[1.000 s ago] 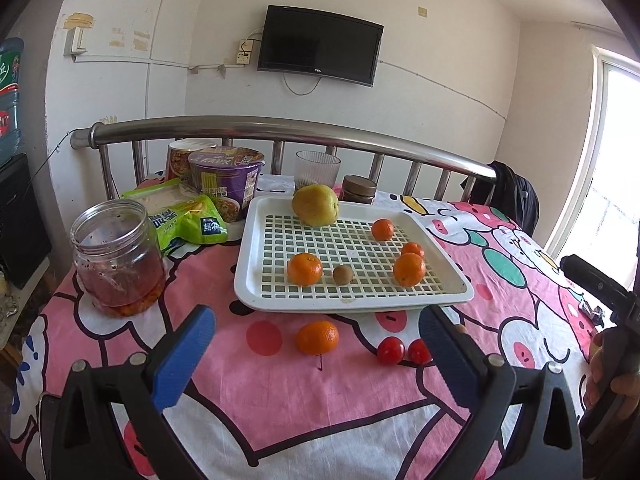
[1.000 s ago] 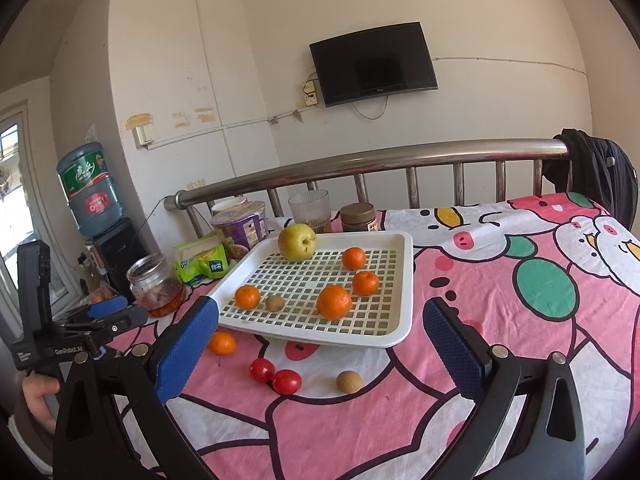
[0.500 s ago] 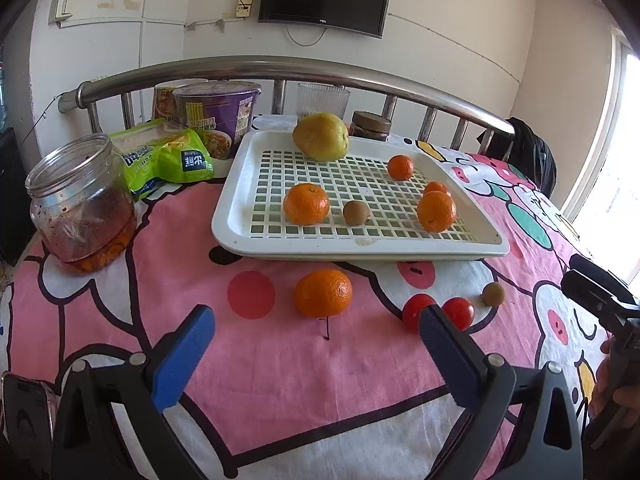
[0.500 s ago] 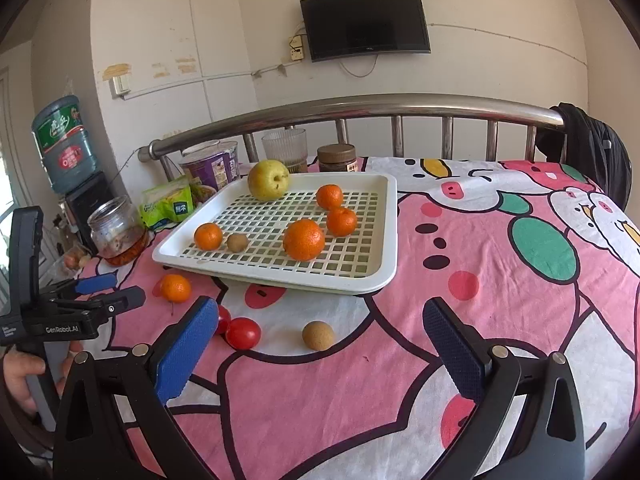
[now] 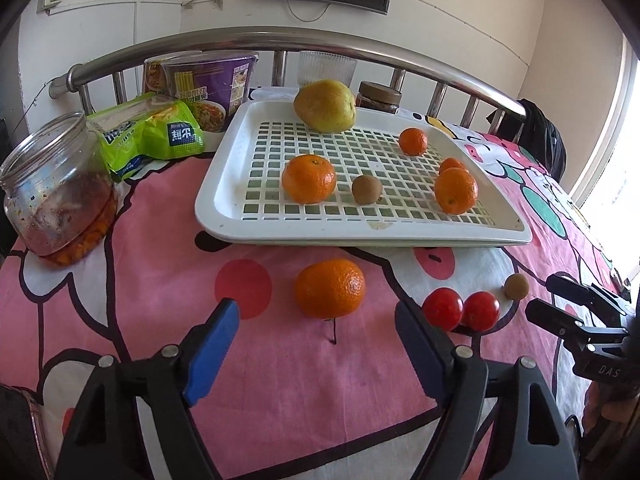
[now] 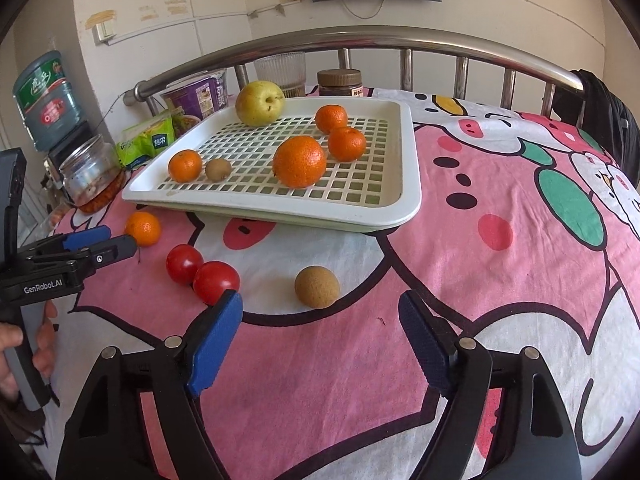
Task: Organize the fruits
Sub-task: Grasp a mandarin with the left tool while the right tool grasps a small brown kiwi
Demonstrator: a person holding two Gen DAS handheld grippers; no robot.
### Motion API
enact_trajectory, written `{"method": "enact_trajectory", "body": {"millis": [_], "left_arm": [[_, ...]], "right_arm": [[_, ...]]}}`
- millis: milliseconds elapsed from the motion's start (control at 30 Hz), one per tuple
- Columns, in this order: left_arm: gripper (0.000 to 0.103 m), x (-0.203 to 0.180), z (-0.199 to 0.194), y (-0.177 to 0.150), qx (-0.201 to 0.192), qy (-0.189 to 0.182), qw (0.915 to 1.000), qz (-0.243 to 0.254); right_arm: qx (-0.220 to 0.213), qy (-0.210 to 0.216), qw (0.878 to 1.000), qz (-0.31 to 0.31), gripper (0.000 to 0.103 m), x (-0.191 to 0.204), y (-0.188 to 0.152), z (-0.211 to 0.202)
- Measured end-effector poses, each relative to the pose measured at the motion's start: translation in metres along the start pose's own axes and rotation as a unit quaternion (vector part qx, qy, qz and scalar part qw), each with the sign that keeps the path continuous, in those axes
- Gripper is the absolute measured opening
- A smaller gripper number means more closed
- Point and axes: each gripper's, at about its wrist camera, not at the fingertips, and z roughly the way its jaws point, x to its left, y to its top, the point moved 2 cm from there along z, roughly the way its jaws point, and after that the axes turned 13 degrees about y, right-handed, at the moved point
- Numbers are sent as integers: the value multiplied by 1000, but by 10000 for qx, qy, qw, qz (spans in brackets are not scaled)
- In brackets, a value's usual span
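At the far left stands a glass jar (image 5: 56, 196) with reddish contents, then a green snack bag (image 5: 154, 134) and two instant-noodle cups (image 5: 210, 84) by the metal bed rail (image 5: 280, 42). The surface is a bed under a pink cartoon sheet (image 5: 160, 264).

The white slotted tray (image 5: 224, 200) lies flat on the sheet, its long axis running left to right in the left wrist view. In it are six fruits: one yellow-green pear (image 5: 325, 106) at the far edge, its narrow end tilted up, four mandarins (image 5: 309, 179) and one small brown kiwi (image 5: 367, 189) between them.

On the sheet in front of the tray lie four loose fruits: one loose mandarin (image 5: 330, 288), two red tomatoes (image 5: 443, 309) touching each other, and one round brown fruit (image 6: 317, 286) just to their right.

The left gripper (image 5: 316, 332) hovers near the loose mandarin, fingers (image 5: 210, 346) spread wide and holding nothing. The right gripper (image 6: 320, 336) hovers just in front of the round brown fruit, its fingers likewise apart and empty.

Behind the tray stand one ribbed glass (image 5: 327, 67) and one brown-lidded jar (image 5: 378, 97).
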Motion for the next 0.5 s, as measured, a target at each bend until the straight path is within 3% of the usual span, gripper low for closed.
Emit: {"method": "enact_trajectory", "body": {"millis": [267,500], "left_arm": [[61,-3,12,4,128,-3,9999,30],[42,-7,14,5,129,-188,9997,78]], "right_arm": [[141,-45,9999,-52,61,1,4,10],[253,-14,9996,85,34,-2,4,17]]}}
